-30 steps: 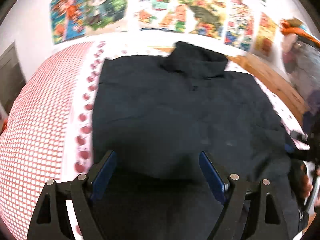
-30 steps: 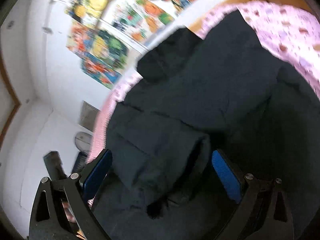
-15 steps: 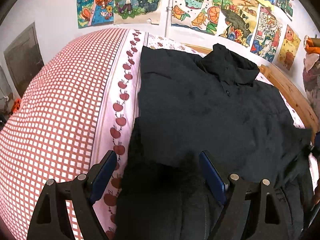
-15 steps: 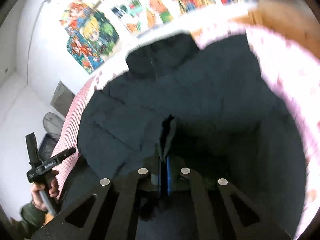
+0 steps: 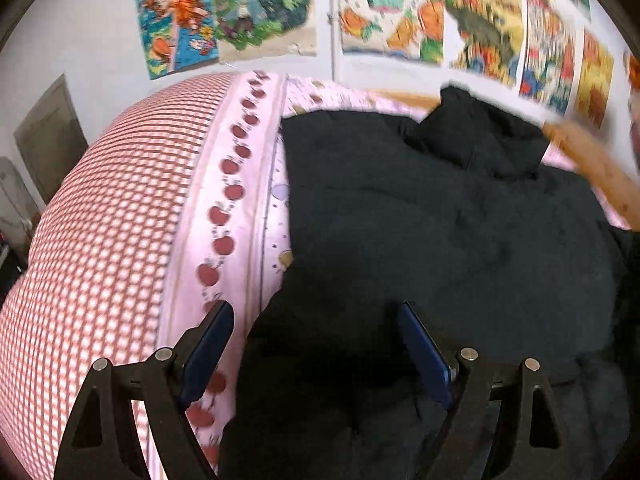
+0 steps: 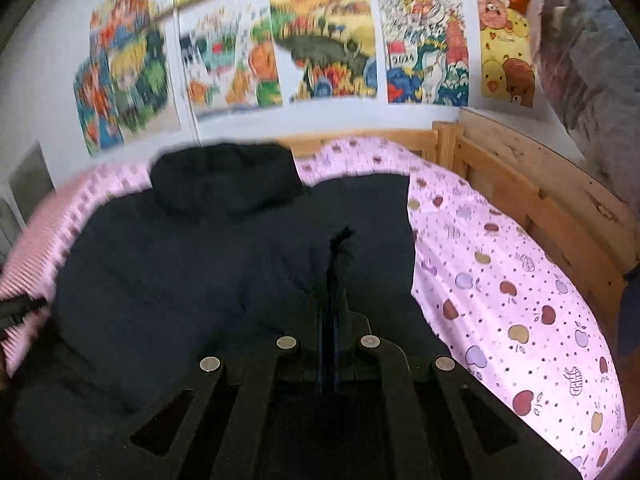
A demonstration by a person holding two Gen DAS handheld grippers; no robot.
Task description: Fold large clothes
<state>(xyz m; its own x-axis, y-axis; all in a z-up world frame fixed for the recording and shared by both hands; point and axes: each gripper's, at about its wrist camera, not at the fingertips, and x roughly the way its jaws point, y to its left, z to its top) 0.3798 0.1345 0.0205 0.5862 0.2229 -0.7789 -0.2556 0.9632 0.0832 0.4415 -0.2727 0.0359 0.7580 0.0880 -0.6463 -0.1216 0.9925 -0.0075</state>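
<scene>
Left wrist view: the large black padded jacket point(image 5: 440, 240) lies spread flat on the pink apple-print bedsheet point(image 5: 240, 216), collar toward the wall of colourful drawings point(image 5: 400, 8). The left gripper point(image 5: 316, 344) stands spread wide above the jacket's near left edge, pads clear of the cloth. In the right wrist view, the right gripper point(image 6: 330, 300) is pressed together, pinching a ridge of the jacket's black fabric point(image 6: 338, 248) near its right side, beside the wooden bed frame point(image 6: 540, 200).

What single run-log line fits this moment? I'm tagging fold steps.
stage: grasping jacket | right gripper: shut on black jacket fabric | left gripper: open above jacket's near edge | surface: pink apple-print bed sheet
</scene>
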